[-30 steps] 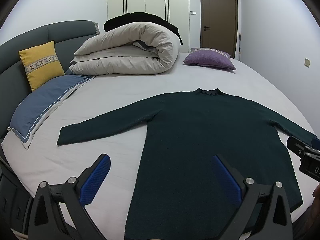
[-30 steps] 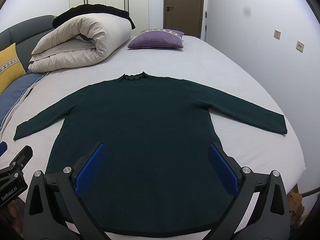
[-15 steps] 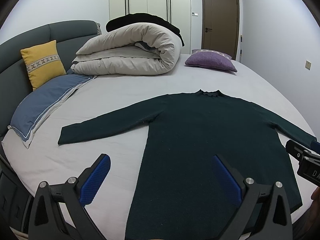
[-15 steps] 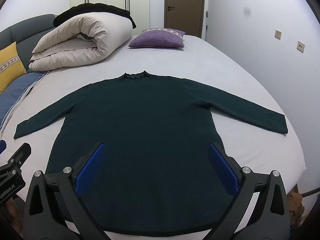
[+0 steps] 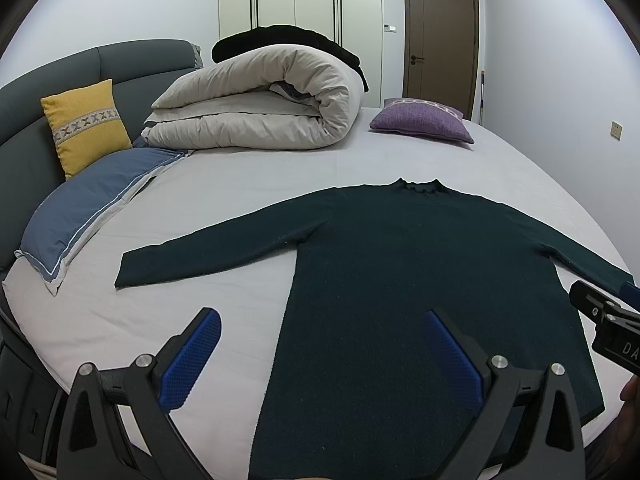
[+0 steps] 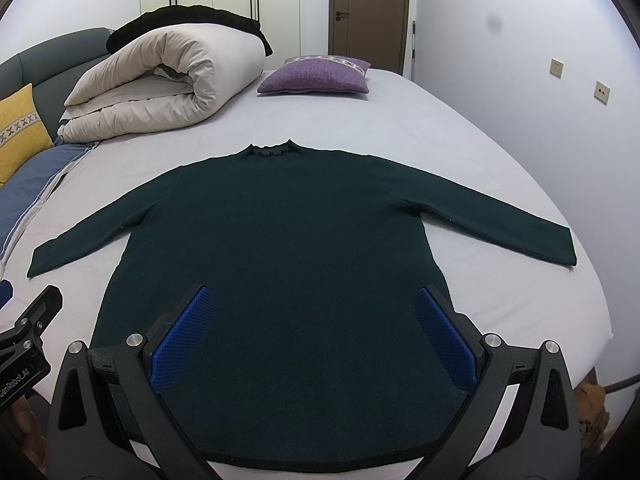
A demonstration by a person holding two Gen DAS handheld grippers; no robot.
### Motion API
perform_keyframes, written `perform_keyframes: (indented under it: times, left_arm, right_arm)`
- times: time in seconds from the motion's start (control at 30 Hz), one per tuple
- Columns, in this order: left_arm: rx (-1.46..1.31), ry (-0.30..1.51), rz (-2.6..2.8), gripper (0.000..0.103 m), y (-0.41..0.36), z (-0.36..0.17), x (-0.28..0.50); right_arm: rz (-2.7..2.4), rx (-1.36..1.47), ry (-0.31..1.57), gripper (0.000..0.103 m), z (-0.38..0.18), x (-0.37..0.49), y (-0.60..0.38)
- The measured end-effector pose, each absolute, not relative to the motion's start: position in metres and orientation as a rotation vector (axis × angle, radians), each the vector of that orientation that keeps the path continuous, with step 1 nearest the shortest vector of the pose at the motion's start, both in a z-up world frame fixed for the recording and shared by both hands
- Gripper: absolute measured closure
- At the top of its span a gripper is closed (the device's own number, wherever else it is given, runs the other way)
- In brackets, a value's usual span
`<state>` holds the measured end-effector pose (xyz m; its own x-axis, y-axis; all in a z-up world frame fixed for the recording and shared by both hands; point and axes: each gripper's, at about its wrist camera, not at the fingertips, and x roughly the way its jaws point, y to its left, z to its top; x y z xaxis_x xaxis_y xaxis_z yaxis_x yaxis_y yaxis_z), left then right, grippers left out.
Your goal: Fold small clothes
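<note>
The bed (image 6: 440, 128) is carrying everything. A rolled duvet (image 6: 160, 80) is lying toward the headboard edge, with a purple cushion (image 6: 316, 76) beside it. The sweater (image 6: 280, 248) is lying flat at the bed's near edge, both sleeves spreading outward. The left gripper (image 5: 316, 356) and the right gripper (image 6: 316, 336) are hovering over its hem, jaws standing wide apart, holding nothing.

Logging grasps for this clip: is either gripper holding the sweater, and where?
Nothing is held. The left gripper and right gripper hover open above the flat-spread sweater.
</note>
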<state>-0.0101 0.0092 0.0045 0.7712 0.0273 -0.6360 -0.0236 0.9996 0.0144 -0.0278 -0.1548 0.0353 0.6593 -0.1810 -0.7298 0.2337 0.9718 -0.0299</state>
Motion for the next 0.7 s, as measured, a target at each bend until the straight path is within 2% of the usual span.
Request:
perform_keyframes:
  times: [0.7]
  left_arm:
    - [0.003, 0.692, 0.028, 0.0, 0.0079, 0.0015, -0.0117]
  right_arm:
    - [-0.234, 0.069, 0.821, 0.0, 0.0335, -0.0282, -0.154]
